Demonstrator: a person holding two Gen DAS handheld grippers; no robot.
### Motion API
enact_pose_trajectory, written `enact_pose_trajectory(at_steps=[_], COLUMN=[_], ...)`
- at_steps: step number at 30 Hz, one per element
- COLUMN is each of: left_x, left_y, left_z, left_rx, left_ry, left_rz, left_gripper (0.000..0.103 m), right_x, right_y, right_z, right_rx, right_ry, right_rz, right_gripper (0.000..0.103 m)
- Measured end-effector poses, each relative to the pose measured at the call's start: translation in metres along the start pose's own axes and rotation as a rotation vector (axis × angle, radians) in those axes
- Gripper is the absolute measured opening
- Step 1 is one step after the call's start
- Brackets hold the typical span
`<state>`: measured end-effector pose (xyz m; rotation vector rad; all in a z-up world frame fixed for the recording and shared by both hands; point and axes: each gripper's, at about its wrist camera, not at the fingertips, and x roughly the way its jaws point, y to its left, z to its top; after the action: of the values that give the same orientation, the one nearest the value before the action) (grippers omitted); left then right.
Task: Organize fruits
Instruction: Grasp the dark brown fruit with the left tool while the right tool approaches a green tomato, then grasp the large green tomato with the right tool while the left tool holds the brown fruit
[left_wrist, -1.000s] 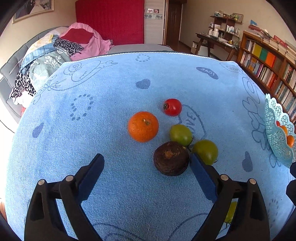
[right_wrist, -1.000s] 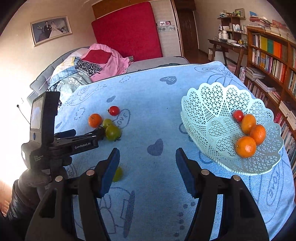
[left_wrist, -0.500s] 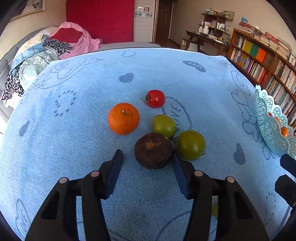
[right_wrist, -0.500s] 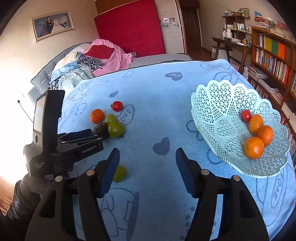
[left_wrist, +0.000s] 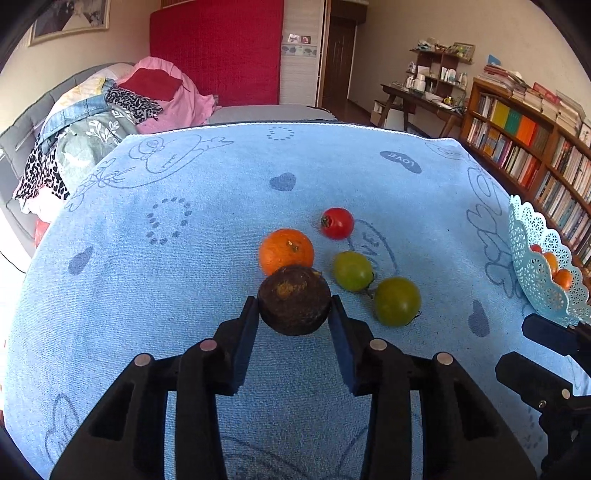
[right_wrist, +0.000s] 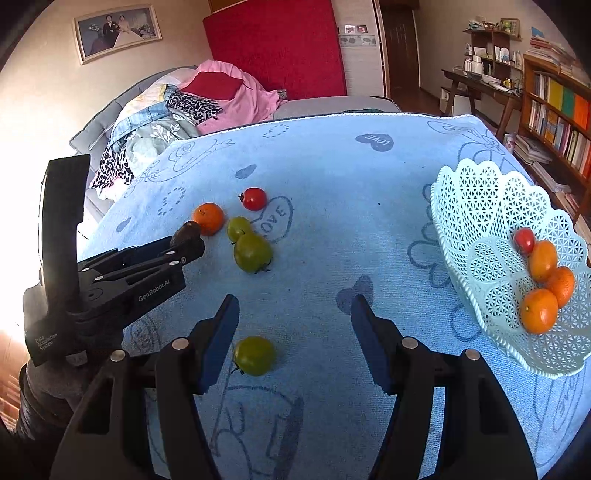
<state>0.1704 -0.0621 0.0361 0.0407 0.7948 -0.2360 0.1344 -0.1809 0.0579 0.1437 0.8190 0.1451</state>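
Left gripper (left_wrist: 294, 314) clenched on dark brown round wrinkled fruit (left_wrist: 294, 305), probably soft: needs gentle hold at widest sides. Right gripper (right_wrist: 294, 325) released.

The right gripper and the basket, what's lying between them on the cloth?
Nothing: in the right wrist view only bare blue cloth separates the right gripper from the basket.

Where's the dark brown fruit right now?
In the left wrist view, the brown fruit sits centre frame between the fingers of the left gripper, just in front of the orange on the blue towel.
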Motion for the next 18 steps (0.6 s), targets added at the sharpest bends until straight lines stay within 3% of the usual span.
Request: enact_pose_trajectory(at_steps=[8, 12, 18], left_x=[-0.009, -0.01, -0.014], left_y=[0.026, 0.033, 0.036], left_z=[-0.004, -0.005, -0.006], left_rx=[-0.059, -0.081, -0.091], left_ry=[-0.041, -0.043, -0.051], left_rz=[0.093, 0.101, 0.099], left_gripper=[0.039, 0.039, 0.039], right_x=[0.029, 0.044, 0.059], right_y=[0.011, 0.013, 0.022], right_z=[0.015, 0.024, 0.034], right_rx=[-0.018, -0.012, -0.04], right_ry=[0.053, 0.082, 0.092], right_rz=[0.048, 0.094, 0.097], right_gripper=[0.065, 0.065, 0.065])
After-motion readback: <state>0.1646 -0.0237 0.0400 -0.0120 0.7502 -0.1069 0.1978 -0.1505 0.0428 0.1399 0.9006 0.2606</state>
